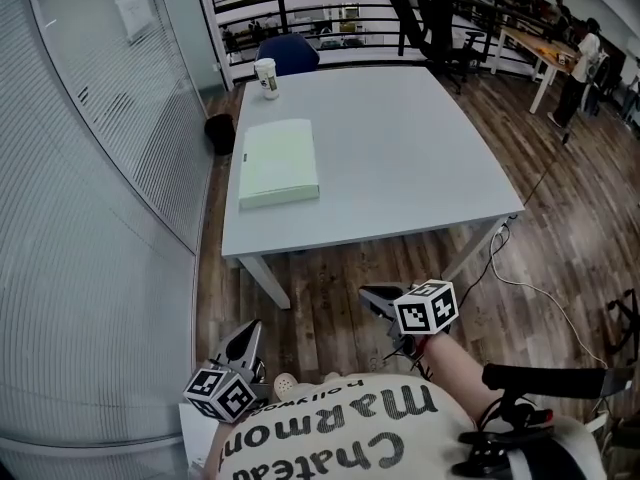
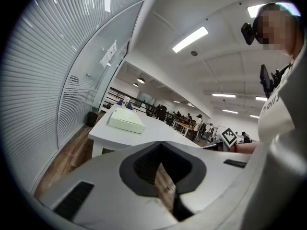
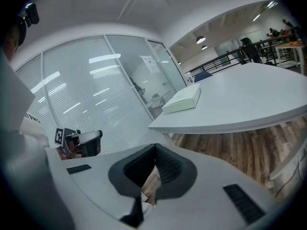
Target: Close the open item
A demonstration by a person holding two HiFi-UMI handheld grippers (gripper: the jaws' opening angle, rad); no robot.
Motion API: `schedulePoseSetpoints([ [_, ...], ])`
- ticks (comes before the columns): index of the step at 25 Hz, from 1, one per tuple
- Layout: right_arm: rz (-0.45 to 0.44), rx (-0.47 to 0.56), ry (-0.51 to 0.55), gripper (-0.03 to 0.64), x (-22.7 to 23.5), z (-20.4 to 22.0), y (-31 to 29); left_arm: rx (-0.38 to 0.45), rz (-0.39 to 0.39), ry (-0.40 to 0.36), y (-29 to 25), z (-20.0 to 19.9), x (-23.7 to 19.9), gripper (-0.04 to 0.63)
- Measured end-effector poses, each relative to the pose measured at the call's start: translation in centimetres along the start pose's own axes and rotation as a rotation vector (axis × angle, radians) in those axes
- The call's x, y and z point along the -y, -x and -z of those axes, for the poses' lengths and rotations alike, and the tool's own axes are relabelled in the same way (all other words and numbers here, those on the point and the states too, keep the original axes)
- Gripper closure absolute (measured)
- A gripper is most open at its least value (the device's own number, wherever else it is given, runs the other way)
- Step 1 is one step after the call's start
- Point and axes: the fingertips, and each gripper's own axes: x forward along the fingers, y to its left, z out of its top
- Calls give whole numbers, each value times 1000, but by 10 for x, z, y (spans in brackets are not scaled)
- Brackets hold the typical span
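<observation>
A flat pale green box (image 1: pixel 279 161) lies on the left part of the white table (image 1: pixel 400 158), its top flat with no gap that I can see. It also shows far off as the box (image 2: pixel 126 121) in the left gripper view and the box (image 3: pixel 183 99) in the right gripper view. Both grippers hang low by the person's body, well short of the table's near edge. The left gripper (image 1: pixel 243 340) is shut and empty, its jaws (image 2: pixel 160 143) meeting at the tips. The right gripper (image 1: pixel 377 297) is shut too, with nothing between its jaws (image 3: pixel 154 146).
A paper cup (image 1: pixel 267 78) stands at the table's far left corner, with a blue chair (image 1: pixel 288 53) behind it. A black bin (image 1: pixel 221 133) sits on the wooden floor by the glass wall (image 1: pixel 90 168). A white cable (image 1: pixel 520 280) trails under the table's right corner. People stand at far desks.
</observation>
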Motion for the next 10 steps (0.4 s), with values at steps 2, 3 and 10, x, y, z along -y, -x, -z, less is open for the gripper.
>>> schedulePoseSetpoints([
  [2,-4,-3,0,618,-1,0,-2,2,-6,7,2,1,-2,595],
  [3,-7,-5,2,618,-2,1,-3,-1,-8,9,3,3,-3,595],
  [10,-5,-21,5,618,1,5,-9,-3,-20,9,4,6,-10,595],
])
